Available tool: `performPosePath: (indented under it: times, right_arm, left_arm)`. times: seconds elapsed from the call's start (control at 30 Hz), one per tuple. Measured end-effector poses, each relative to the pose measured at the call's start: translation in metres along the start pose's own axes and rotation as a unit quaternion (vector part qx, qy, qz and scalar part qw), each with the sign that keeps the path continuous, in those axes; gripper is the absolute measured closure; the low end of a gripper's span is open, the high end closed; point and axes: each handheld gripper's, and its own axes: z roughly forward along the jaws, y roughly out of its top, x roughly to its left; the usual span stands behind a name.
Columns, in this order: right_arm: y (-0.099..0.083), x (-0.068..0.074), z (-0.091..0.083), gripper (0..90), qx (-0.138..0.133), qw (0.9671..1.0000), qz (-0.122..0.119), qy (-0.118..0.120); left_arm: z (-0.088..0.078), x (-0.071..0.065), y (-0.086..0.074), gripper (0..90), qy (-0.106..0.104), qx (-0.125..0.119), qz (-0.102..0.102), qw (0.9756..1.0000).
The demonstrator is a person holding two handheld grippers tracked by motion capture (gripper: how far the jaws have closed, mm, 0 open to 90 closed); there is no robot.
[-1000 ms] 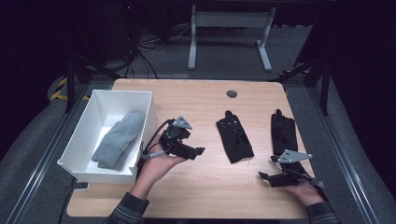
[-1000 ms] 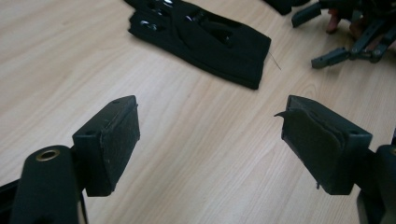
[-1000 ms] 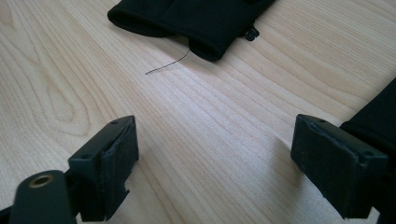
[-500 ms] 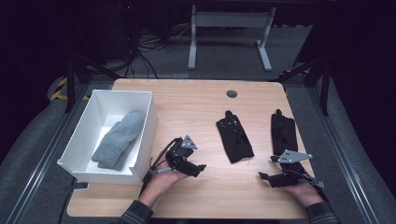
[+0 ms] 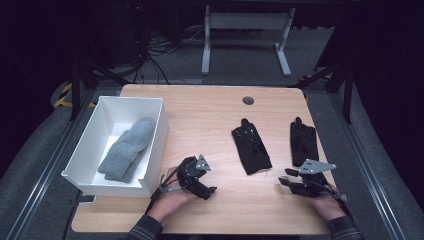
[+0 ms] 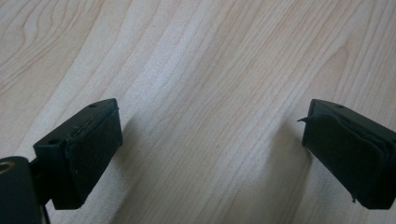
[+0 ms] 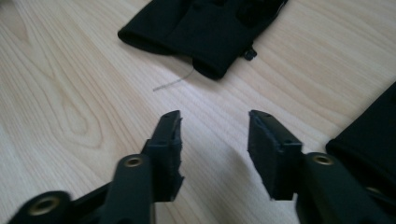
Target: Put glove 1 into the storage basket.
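Observation:
Two black gloves lie flat on the wooden table (image 5: 210, 115), one in the middle (image 5: 251, 148) and one to the right (image 5: 303, 141). My left gripper (image 5: 206, 191) rests low beside the white box (image 5: 156, 145). Its jaws (image 6: 212, 116) have just been opening and stand wide over bare wood. My right gripper (image 5: 284, 181) sits near the front edge, just in front of the right glove. Its jaws (image 7: 215, 119) have just been closing and stand partly apart with nothing between them. Ahead of them lie the middle glove's cuff (image 7: 205, 28) and the right glove (image 7: 369, 140).
The white box holds a grey mitten (image 5: 126, 149) and takes up the table's left side. A round dark grommet (image 5: 248, 100) sits at the far edge. A thin loose thread (image 7: 173, 81) lies on the wood by the middle glove's cuff.
My left hand has dropped and come back toward the front edge, its jaws wider. The right gripper stayed put while its jaws narrowed.

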Motion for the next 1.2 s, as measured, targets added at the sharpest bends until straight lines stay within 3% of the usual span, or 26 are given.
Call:
performPosePath:
  times: [0.13, 0.17, 0.5, 0.6, 0.63, 0.67, 0.73, 0.93, 1.1, 1.2]
  right_arm:
    - [0.007, -0.001, 0.000, 87.3, 0.001, 1.0000, 0.004, -0.007]
    - [0.009, -0.004, -0.001, 89.9, -0.002, 0.9999, 0.012, -0.008]
    - [0.021, -0.036, -0.002, 90.0, -0.007, 0.9982, 0.043, -0.040]
    - [0.022, -0.051, -0.004, 90.0, -0.006, 0.9967, 0.054, -0.059]
    - [0.022, -0.062, -0.005, 90.0, -0.005, 0.9955, 0.064, -0.069]
    - [0.022, -0.062, -0.005, 90.0, -0.005, 0.9955, 0.064, -0.069]
    - [0.023, -0.076, -0.002, 90.0, -0.008, 0.9941, 0.076, -0.077]
    - [0.023, -0.089, 0.006, 90.0, -0.001, 0.9922, 0.076, -0.099]
    - [0.027, -0.097, 0.014, 90.0, 0.002, 0.9920, 0.080, -0.097]
    - [0.026, -0.100, 0.023, 90.0, 0.024, 0.9919, 0.078, -0.097]
  left_arm:
    - [0.001, 0.001, -0.006, 0.0, -0.004, -0.022, 0.005, 0.9997]
    - [0.002, 0.002, -0.010, 0.1, -0.007, -0.038, 0.007, 0.9992]
    - [0.002, 0.002, -0.010, 0.3, -0.007, -0.039, 0.005, 0.9992]
    - [0.002, 0.002, -0.010, 0.2, -0.007, -0.039, 0.005, 0.9992]
    - [0.002, 0.002, -0.010, 0.2, -0.007, -0.038, 0.005, 0.9992]
    - [0.002, 0.002, -0.010, 0.2, -0.007, -0.038, 0.005, 0.9992]
    - [0.002, 0.002, -0.010, 0.3, -0.007, -0.038, 0.004, 0.9993]
    - [0.002, 0.002, -0.010, 0.2, -0.007, -0.038, 0.004, 0.9992]
    - [0.002, 0.002, -0.010, 0.2, -0.008, -0.038, 0.005, 0.9992]
    - [0.002, 0.002, -0.010, 0.2, -0.007, -0.038, 0.005, 0.9992]
